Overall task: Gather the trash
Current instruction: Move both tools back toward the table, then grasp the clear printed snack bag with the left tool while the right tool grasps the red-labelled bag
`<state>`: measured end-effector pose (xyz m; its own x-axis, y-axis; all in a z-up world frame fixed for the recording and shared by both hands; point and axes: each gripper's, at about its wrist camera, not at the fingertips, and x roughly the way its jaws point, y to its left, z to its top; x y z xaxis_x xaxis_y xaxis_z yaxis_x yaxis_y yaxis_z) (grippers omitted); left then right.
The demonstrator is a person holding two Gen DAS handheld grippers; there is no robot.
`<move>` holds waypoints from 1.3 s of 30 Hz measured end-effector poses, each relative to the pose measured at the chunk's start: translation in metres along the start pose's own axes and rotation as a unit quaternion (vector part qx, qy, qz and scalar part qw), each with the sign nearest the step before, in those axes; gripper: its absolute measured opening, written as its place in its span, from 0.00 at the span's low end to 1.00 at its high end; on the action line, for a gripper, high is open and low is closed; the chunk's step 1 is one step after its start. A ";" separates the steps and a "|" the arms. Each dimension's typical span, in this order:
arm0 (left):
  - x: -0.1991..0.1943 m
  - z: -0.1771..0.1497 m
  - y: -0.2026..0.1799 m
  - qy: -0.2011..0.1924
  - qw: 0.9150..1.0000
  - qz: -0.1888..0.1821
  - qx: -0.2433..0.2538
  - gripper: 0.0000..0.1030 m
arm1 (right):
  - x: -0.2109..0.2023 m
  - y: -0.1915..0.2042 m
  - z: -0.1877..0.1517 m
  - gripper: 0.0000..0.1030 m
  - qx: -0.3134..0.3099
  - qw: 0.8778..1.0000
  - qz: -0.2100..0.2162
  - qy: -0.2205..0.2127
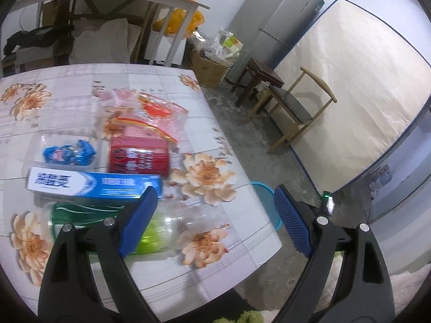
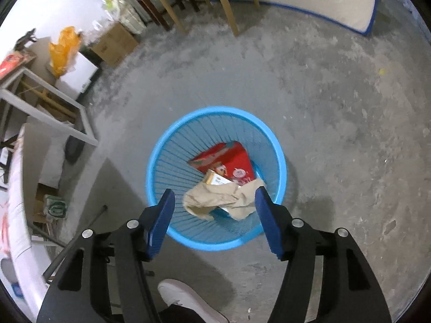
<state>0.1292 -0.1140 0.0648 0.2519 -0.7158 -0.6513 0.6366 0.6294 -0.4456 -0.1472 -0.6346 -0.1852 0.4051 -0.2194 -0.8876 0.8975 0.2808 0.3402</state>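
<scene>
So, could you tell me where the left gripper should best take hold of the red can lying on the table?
Probably across the round middle of the red can, coming from above with the open left gripper. It lies on its side, with the toothpaste box close beside it, so a side approach looks crowded.

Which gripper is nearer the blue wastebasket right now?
Right. The right gripper, jaws open and empty, hangs directly above the wastebasket. The left gripper is open over the table, the basket beyond the table's edge.
</scene>
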 end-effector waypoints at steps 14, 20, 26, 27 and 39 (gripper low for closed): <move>-0.044 0.017 0.066 -0.036 0.998 0.043 -0.017 0.82 | -0.150 0.200 -0.036 0.75 -0.189 0.966 0.165 -0.064; -0.026 0.081 0.082 0.005 0.999 0.045 0.004 0.82 | -0.144 0.289 -0.055 0.76 -0.224 0.941 0.254 0.015; 0.043 0.139 0.122 0.098 0.992 0.023 -0.078 0.82 | -0.118 0.348 -0.083 0.76 -0.234 0.928 0.281 0.072; 0.059 0.147 0.128 0.115 0.989 0.033 -0.089 0.82 | -0.114 0.356 -0.088 0.76 -0.236 0.925 0.286 0.082; 0.180 0.192 0.168 0.221 0.957 0.136 -0.132 0.83 | -0.082 0.405 -0.100 0.76 -0.247 0.924 0.266 0.118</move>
<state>0.4215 -0.1950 -0.0095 0.0123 -0.3546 -0.9349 0.3710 0.8699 -0.3250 0.1653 -0.4096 -0.0054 0.6651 0.2657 -0.6979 0.3687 0.6958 0.6163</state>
